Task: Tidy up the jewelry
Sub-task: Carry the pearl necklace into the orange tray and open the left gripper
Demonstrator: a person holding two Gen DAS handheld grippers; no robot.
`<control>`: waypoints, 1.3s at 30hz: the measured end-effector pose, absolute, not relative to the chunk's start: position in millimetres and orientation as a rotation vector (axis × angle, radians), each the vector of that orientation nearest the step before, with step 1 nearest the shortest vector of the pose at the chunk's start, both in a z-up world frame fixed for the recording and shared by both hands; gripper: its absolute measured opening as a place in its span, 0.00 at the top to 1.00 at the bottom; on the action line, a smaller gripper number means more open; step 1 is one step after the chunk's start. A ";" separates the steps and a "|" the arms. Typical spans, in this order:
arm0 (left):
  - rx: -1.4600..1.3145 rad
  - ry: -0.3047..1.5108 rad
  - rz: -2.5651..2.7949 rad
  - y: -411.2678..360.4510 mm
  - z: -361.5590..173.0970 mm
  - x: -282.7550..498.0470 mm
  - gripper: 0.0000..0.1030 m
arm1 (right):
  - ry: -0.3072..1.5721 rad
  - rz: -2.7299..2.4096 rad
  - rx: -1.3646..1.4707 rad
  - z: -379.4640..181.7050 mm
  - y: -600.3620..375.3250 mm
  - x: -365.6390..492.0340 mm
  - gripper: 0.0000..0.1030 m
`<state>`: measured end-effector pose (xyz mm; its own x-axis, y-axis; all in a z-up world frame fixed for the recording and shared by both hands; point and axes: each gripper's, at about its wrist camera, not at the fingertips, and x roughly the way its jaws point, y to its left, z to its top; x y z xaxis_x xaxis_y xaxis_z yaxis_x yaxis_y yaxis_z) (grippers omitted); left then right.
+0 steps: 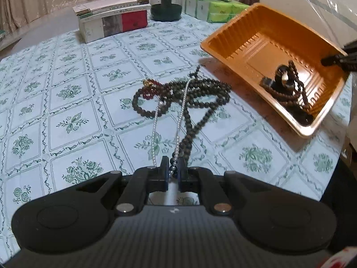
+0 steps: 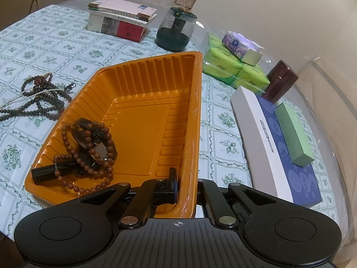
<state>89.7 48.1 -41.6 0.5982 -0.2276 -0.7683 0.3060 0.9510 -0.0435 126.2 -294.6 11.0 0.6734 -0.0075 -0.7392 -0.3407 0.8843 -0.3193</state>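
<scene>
Beads lie tangled at centre frame on the table [image 1: 67, 84]: the left gripper [image 1: 173, 172] is clamped on both the pearl strand [image 1: 181, 109] and the dark necklace [image 1: 200, 93], so lifting may drag the red bracelet [image 1: 150, 89] along. At right, the right gripper [image 2: 186, 186] pinches the tilted orange tray [image 2: 142, 102] wall; the watch [image 2: 98, 149] and brown beads [image 2: 67, 143] could slide out.

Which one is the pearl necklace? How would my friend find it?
Find the orange tray tipped up over the flowery tablecloth. Beside it on the cloth lies a tangle of dark bead strings. The pearl necklace is the only thin white strand, running from that tangle into the left gripper.
</scene>
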 end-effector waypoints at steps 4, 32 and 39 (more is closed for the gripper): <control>0.067 0.870 -0.320 45.9 -40.9 97.9 0.93 | 0.818 0.196 -0.458 10.8 -295.2 126.2 0.97; 0.059 0.793 -0.254 35.2 -19.1 140.6 0.98 | 0.818 0.195 -0.458 8.2 -297.0 128.7 0.97; 0.041 0.656 -0.230 57.9 44.6 140.4 0.98 | 0.812 0.196 -0.464 9.9 -293.3 127.2 0.97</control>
<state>140.4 57.9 44.6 0.7678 -0.1989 -0.6091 0.2249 0.9738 -0.0345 127.2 -293.3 9.9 0.6771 -0.0067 -0.7358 -0.3421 0.8825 -0.3229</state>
